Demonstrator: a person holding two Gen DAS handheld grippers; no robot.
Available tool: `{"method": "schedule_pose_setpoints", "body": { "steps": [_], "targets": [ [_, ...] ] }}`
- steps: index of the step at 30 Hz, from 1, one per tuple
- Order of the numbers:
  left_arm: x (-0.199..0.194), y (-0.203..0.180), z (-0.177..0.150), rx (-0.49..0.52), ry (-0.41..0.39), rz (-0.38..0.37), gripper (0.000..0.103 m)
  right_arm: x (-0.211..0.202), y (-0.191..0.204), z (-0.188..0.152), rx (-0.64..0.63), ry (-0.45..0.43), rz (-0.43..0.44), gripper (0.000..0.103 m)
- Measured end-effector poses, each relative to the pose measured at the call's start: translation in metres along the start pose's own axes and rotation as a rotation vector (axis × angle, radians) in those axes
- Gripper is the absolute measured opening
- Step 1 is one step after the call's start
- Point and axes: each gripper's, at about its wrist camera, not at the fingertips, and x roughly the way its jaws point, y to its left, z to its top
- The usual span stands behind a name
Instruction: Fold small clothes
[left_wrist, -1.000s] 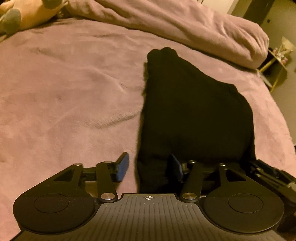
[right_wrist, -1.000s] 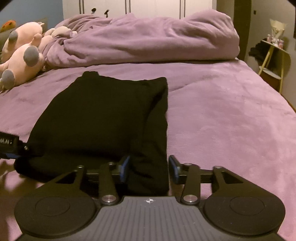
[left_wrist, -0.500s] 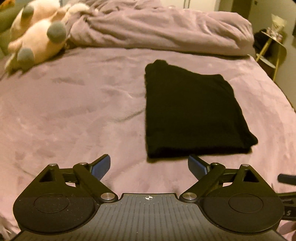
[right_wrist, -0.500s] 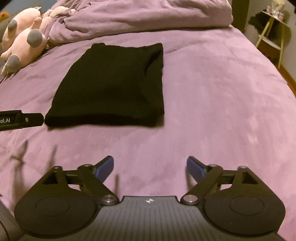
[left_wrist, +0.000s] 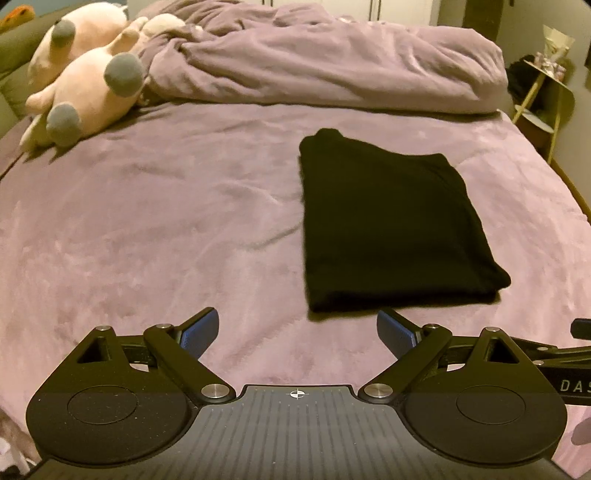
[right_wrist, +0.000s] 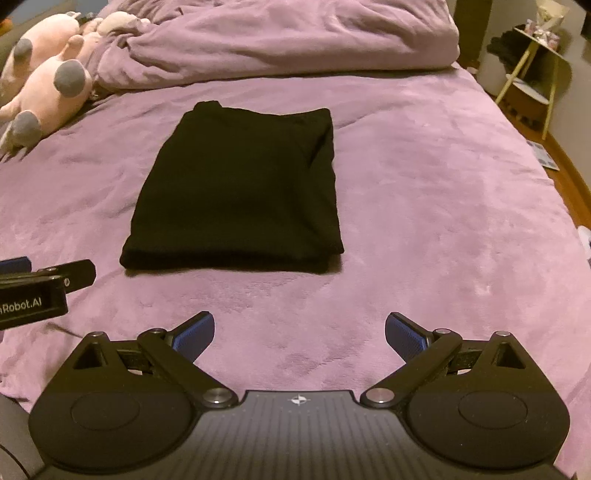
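A black garment (left_wrist: 391, 225) lies folded into a flat rectangle on the purple bed cover (left_wrist: 147, 240). It also shows in the right wrist view (right_wrist: 243, 192). My left gripper (left_wrist: 297, 328) is open and empty, just short of the garment's near left corner. My right gripper (right_wrist: 299, 332) is open and empty, a short way back from the garment's near edge. The left gripper's side (right_wrist: 40, 288) shows at the left edge of the right wrist view.
A bunched purple duvet (left_wrist: 332, 62) lies across the head of the bed. Pink plush toys (left_wrist: 85, 85) lie at the far left. A small yellow-legged side table (right_wrist: 532, 62) stands beside the bed on the right. The bed's right edge drops to the floor (right_wrist: 569, 173).
Both grippers let go of the garment's near corners, opened wide and pulled back. The folded garment now lies flat and free on the bed.
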Motion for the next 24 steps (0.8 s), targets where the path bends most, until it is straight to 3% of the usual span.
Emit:
{"method": "schedule_pose_setpoints", "body": {
  "steps": [6, 24],
  "targets": [
    [0.0036, -0.004, 0.0006, 0.035, 0.021, 0.005, 0.096, 0.0047, 0.0007, 0.0048, 0.015, 0.044, -0.015, 0.099],
    [0.0068, -0.0071, 0.0014, 0.033, 0.039, 0.001, 0.096, 0.0056, -0.0011, 0.0081, 0.027, 0.055, -0.025, 0.099]
  ]
}}
